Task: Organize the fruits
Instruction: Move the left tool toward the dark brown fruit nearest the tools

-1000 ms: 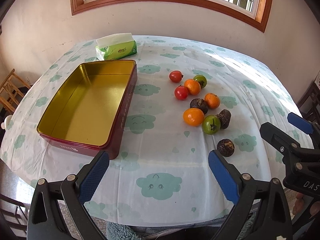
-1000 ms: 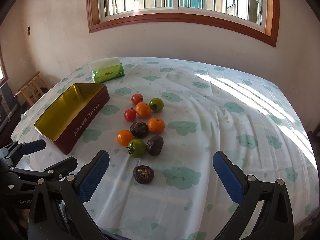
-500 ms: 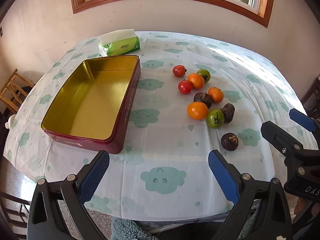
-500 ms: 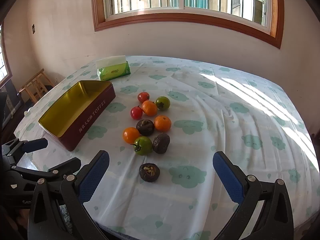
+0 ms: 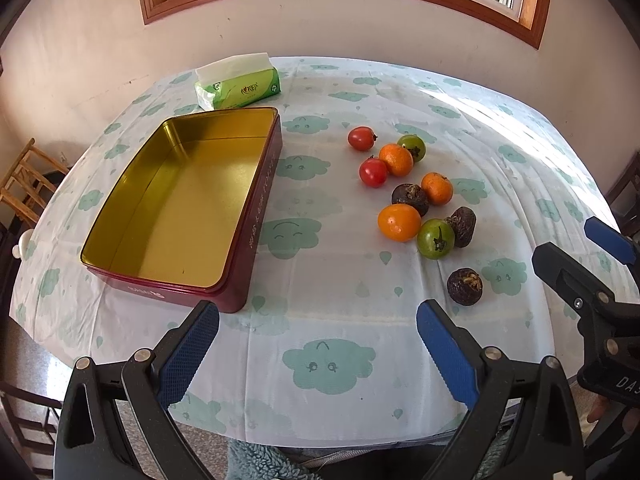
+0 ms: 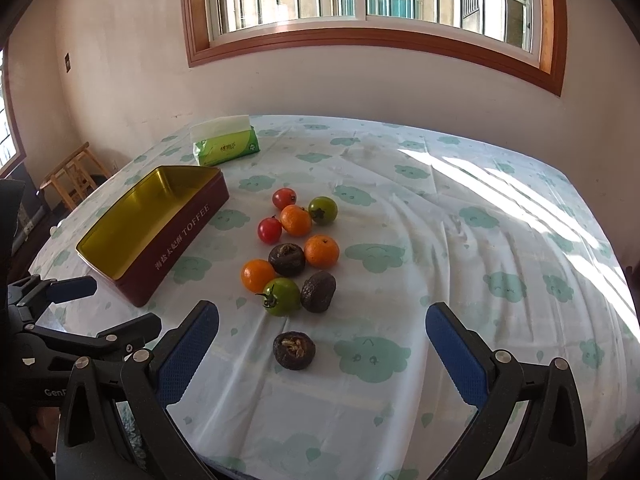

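Note:
Several small fruits lie in a loose cluster on the table: red tomatoes, oranges, green tomatoes and dark wrinkled fruits. The cluster also shows in the right wrist view, with one dark fruit nearest. An empty gold-lined maroon tin stands left of the fruit and shows in the right wrist view. My left gripper is open and empty over the table's near edge. My right gripper is open and empty, just short of the nearest dark fruit.
A green tissue pack sits behind the tin. The round table has a cloud-print cloth. A wooden chair stands at the left, a wall and window behind. The right gripper shows at the left view's right edge.
Both grippers have risen and pulled back a little; the table and fruit sit lower and farther in both views. Nothing on the table has moved.

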